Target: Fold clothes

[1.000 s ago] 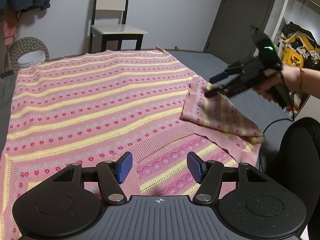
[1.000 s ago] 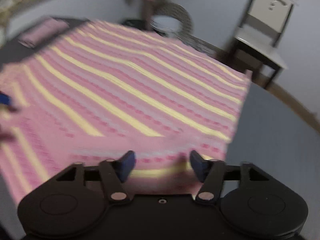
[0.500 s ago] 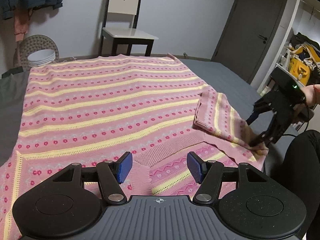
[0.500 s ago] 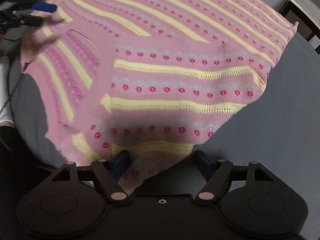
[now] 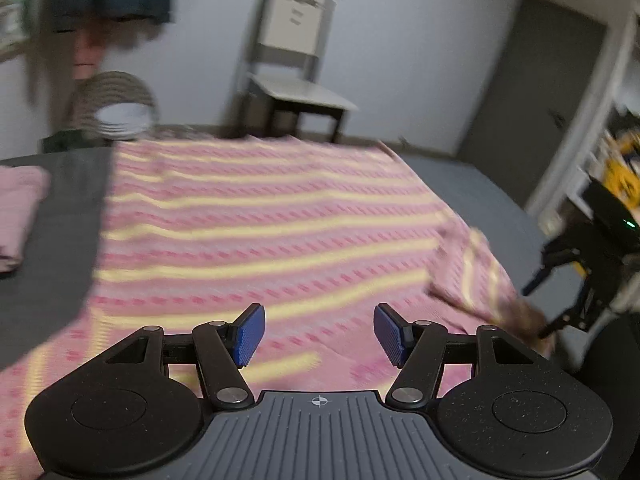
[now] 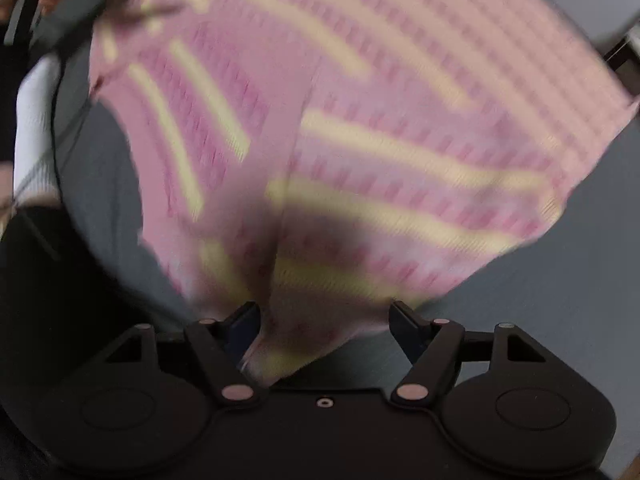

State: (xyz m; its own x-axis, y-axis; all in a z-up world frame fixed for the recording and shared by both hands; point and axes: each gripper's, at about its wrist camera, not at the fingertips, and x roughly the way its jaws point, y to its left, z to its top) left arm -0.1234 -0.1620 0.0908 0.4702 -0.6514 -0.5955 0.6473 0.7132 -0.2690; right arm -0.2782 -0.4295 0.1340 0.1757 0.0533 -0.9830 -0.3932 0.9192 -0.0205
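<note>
You are working on a pink and yellow striped knit sweater [image 5: 256, 216] that is lying spread across the grey bed [image 5: 476, 188], its far hem reaching toward the chair [image 5: 296, 80] by the wall. At the far left of the bed, another pink garment [image 5: 18, 208] is sitting already folded.

Your left gripper [image 5: 318, 334] is hovering over the near part of the knit with its blue fingers [image 5: 250, 334] spread apart and holding nothing. Your right gripper [image 6: 324, 330] is sitting at the near right edge, where a folded-over sleeve [image 6: 304, 312] is bunching between its fingers; they are standing wide apart, so nothing is being clamped. The blur hides any finer detail.

This knit is looking soft, light and floppy, so it will likely sag and stretch wherever it is lifted. Taking it at a doubled edge or a seam, such as the sleeve cuff or the shoulder, seems wiser than pinching a single loose layer, which may slip out of the fingers.
</note>
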